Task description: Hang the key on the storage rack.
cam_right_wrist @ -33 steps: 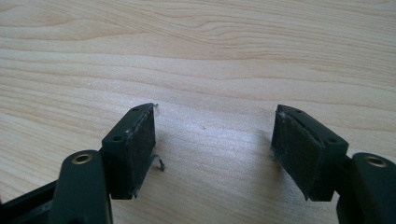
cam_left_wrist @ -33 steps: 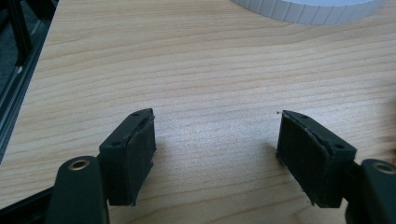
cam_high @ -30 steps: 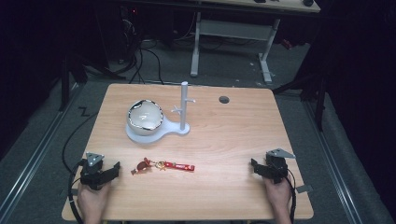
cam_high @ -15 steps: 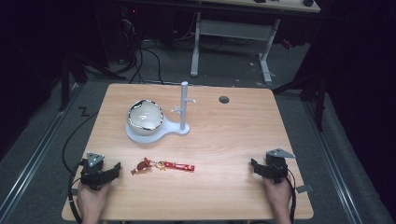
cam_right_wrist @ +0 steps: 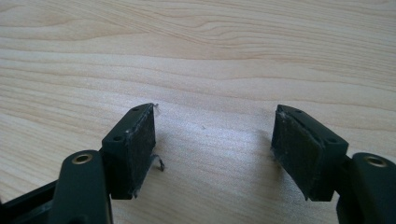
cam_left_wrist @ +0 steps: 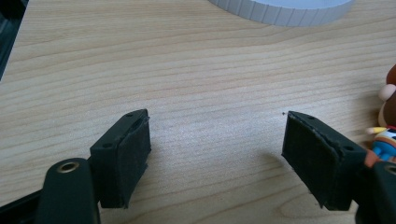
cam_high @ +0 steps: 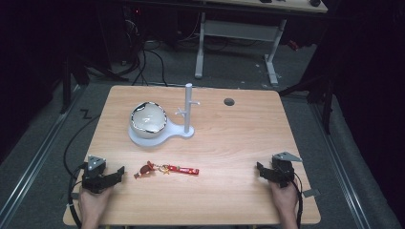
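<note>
A keychain with a small toy figure and a red strap lies flat on the wooden table, toward its near left. My left gripper rests on the table just left of it and points at it. Its jaws are open and have just been opening, with bare wood between them. The toy figure sits past the right jaw, apart from it. My right gripper rests at the near right, open over bare wood.
A white stand with an upright pegged post holds a shiny round bowl at the back left of the table. Its ribbed base lies ahead of the left gripper. A dark round hole is in the far tabletop.
</note>
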Demonstrator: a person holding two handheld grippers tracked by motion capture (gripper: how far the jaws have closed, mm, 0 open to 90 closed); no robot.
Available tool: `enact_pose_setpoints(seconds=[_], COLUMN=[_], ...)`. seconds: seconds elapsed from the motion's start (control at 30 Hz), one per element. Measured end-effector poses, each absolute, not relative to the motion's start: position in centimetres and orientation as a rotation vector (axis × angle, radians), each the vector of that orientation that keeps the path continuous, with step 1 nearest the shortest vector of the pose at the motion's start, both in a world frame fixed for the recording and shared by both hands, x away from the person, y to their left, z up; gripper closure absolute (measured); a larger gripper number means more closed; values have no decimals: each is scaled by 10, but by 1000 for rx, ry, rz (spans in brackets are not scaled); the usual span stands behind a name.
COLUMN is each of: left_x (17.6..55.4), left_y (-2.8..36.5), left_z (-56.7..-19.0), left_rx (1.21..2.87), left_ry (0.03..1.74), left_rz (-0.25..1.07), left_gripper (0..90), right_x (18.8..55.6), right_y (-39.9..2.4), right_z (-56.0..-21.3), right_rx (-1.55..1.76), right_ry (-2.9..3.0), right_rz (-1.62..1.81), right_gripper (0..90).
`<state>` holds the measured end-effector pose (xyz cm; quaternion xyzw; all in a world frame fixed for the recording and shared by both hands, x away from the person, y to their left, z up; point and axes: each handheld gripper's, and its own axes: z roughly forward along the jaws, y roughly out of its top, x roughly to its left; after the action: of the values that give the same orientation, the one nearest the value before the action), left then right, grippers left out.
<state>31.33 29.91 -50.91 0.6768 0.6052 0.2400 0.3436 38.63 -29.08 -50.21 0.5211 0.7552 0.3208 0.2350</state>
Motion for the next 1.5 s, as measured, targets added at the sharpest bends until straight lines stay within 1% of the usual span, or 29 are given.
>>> enact_pose_setpoints(seconds=[0.13,0.37,0.5,0.63,0.83,1.07,1.1,1.23,1.5], left_x=[314,316,314,308,301,299,299,294,304], left_y=[300,299,296,288,283,263,263,241,222], left_z=[-509,-507,-504,-499,-494,-490,-490,-488,-490], left_rx=[1742,1767,1773,1801,1805,1856,1856,1927,1984], left_ry=[1573,1575,1544,1471,1411,1315,1315,1234,1172], left_rz=[604,590,617,630,597,534,534,569,546], left_gripper=[228,218,269,276,289,297,298,323,352], right_x=[386,386,386,386,386,386,386,386,386], right_y=[-291,-291,-291,-291,-291,-291,-291,-291,-291], right_z=[-502,-502,-502,-502,-502,-502,-502,-502,-502], right_rx=[1429,1429,1430,1430,1430,1428,1428,1430,1430], right_ry=[2072,2073,2072,2072,2072,2073,2073,2072,2072], right_rz=[881,881,881,881,881,881,881,880,880], right_gripper=[309,309,309,309,309,309,309,309,309])
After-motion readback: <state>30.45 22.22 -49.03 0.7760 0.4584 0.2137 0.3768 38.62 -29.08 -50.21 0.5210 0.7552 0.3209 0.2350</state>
